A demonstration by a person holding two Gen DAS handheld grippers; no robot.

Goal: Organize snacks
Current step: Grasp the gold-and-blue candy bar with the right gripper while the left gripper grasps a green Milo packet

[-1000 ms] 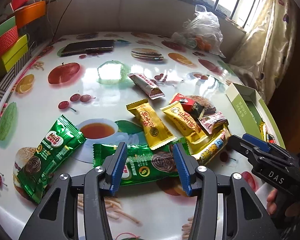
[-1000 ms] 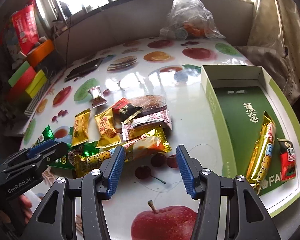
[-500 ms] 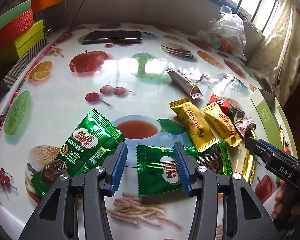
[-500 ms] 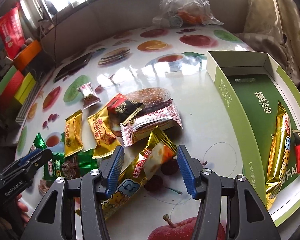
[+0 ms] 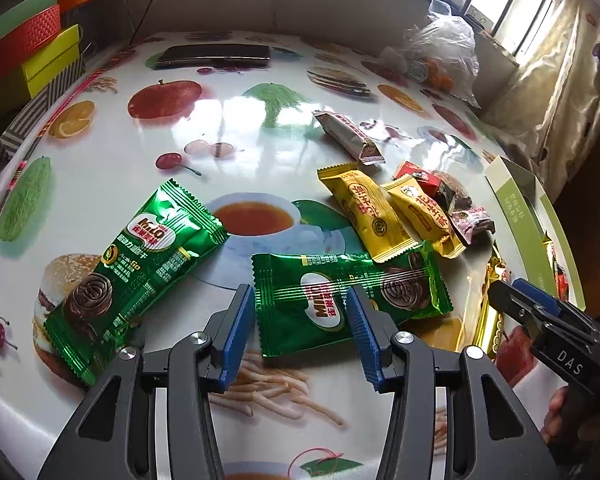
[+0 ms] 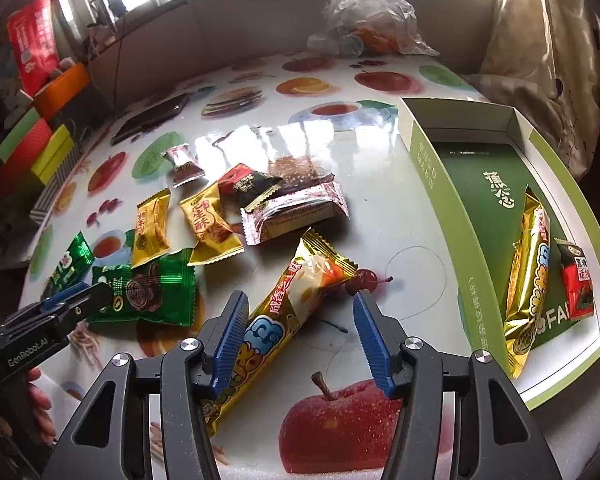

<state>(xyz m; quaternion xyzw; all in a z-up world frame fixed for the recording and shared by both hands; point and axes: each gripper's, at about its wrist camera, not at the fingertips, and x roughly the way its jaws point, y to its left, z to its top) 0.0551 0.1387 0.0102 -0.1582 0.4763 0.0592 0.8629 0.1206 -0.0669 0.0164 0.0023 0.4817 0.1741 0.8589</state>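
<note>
My left gripper [image 5: 300,300] hangs open just above the table, and the left end of a green Milo packet [image 5: 380,292] lies flat between its blue pads, untouched. A second Milo packet [image 5: 140,264] lies to the left. My right gripper [image 6: 300,304] is open over a long gold snack bar [image 6: 296,292] that runs slantwise between its jaws, close to the left pad. Two yellow packets [image 6: 152,224], a red-black one [image 6: 248,182] and a brown-white wafer [image 6: 296,212] lie scattered behind. The green box [image 6: 440,200] at right holds a gold bar [image 6: 528,272] and a red packet [image 6: 576,284].
A dark phone [image 5: 216,56] lies at the far side of the fruit-print table [image 5: 240,120]. A plastic bag [image 6: 368,20] sits at the back by the window. Coloured boxes [image 5: 32,48] are stacked off the left edge. A curtain hangs at right.
My left gripper has shifted along the Milo packet to its left end and sunk a little. My right gripper has closed in on the gold bar, which now lies between its jaws.
</note>
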